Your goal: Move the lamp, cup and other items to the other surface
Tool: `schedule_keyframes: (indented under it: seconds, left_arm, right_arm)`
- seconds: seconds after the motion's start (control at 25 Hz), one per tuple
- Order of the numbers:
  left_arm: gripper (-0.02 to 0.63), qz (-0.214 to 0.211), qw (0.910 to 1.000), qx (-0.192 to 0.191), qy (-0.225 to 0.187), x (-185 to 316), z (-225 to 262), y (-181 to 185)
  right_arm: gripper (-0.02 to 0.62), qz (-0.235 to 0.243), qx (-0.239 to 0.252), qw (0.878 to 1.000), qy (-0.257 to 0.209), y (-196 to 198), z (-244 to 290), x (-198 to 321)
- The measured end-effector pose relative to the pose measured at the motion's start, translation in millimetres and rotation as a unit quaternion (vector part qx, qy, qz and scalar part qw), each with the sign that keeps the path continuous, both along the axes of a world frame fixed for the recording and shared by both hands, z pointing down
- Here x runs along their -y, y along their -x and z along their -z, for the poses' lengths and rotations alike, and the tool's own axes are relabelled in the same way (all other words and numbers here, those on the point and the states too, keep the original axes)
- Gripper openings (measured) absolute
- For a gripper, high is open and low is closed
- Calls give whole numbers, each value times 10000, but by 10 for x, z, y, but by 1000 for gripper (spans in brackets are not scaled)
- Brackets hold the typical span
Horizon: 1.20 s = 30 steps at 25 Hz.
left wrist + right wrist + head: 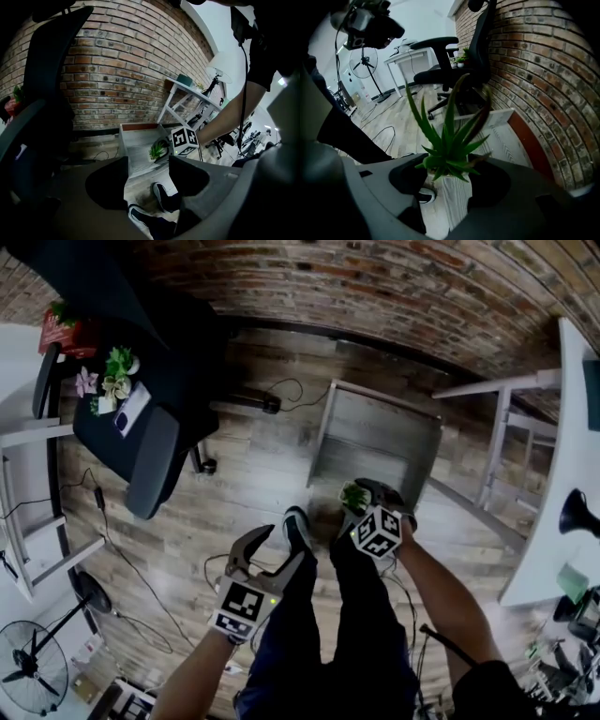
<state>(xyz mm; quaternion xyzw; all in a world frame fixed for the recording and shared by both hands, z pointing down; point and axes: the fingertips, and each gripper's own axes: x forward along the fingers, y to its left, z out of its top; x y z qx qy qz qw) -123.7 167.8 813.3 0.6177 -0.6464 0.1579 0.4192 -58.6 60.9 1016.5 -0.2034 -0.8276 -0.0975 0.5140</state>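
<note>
Straight ahead and below: low grey table on the plank floor, long axis running away toward the brick wall. Over its near edge, right gripper, nose steeply down, clamped on the white pot of a small spiky plant, leaves upright. Needs, by the look of it, only a short drop forward onto the tabletop. Further back by the legs, left gripper: jaws wide apart, empty, only shoes showing through the gap. Clearly the nearer hand: right.

A brick wall runs along the wood-plank floor. Close to the wall stands a black office chair; a fan stands far from it.
</note>
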Motion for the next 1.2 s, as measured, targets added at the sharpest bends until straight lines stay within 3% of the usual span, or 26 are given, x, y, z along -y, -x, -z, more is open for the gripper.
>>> schedule_keyframes:
  seconds: [0.24,0.64,0.84,0.96,1.2]
  left_arm:
    - [262,-79,9996,99,-252,107,846,88]
    - [261,-378,9966,324,-654,21,2062,115]
    - [255,-468,9936,478,-910,-61,2509,175]
    - [253,-484,9924,354,-1075,-102,2665,80]
    - [252,-784,9894,115,-1213,-118,2742,-135]
  right_arm:
    - [264,-179,118,9997,121,5,1114,-65]
    - [264,-1410,638,9875,300,-47,2997,-29]
    - [264,-2282,796,9692,477,-285,3694,83]
    - [264,-2805,855,9552,405,-568,3994,172]
    - [264,-3952,1060,9122,207,-1129,4377,407]
